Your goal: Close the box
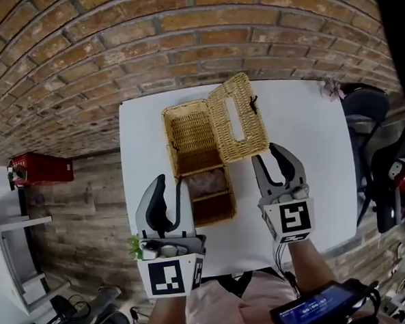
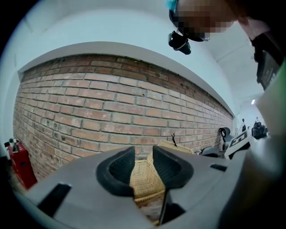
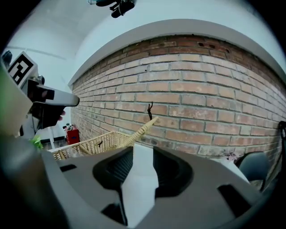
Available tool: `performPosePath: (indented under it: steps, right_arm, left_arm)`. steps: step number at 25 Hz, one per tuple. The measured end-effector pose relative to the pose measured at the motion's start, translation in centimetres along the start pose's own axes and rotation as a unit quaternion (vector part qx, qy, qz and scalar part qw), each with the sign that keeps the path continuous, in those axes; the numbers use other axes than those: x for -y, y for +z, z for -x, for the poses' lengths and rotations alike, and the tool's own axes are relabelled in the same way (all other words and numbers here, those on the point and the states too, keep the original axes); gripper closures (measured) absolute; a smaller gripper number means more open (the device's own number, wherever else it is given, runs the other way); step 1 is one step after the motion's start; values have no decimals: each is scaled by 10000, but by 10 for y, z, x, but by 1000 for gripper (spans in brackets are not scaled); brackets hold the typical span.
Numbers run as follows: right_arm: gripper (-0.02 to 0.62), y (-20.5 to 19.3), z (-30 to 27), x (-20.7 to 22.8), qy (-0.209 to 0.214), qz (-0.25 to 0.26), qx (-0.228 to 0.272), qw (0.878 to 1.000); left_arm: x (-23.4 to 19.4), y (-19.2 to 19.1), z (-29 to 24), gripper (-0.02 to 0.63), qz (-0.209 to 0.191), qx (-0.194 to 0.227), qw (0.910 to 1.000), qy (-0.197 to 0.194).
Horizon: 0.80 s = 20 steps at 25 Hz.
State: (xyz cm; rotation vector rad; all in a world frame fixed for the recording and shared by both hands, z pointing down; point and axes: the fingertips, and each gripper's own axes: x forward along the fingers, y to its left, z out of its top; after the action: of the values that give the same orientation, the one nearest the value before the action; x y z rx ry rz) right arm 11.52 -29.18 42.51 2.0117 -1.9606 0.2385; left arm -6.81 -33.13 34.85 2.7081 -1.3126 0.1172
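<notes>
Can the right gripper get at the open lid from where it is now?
Probably yes. The lid leans open just ahead of the right gripper, only bare table lies between them, and its jaws are apart and empty.

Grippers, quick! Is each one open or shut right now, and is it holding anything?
Left gripper: open, holding nothing.
Right gripper: open, holding nothing.
</notes>
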Motion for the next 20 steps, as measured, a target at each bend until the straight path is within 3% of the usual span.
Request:
performPosePath:
  steps: [6, 10, 20]
  right_arm:
    - [467, 10, -5, -6, 150, -125, 226, 9996]
    - [469, 16, -8, -14, 334, -359, 322, 9983]
    - [471, 33, -14, -43, 957, -487, 512, 9929]
  left_arm:
    - [16, 11, -33, 475, 6, 407, 9984, -380]
    - [22, -12, -45, 474, 109, -43, 9987, -501]
    - [25, -22, -66, 476, 455, -231, 9971, -563]
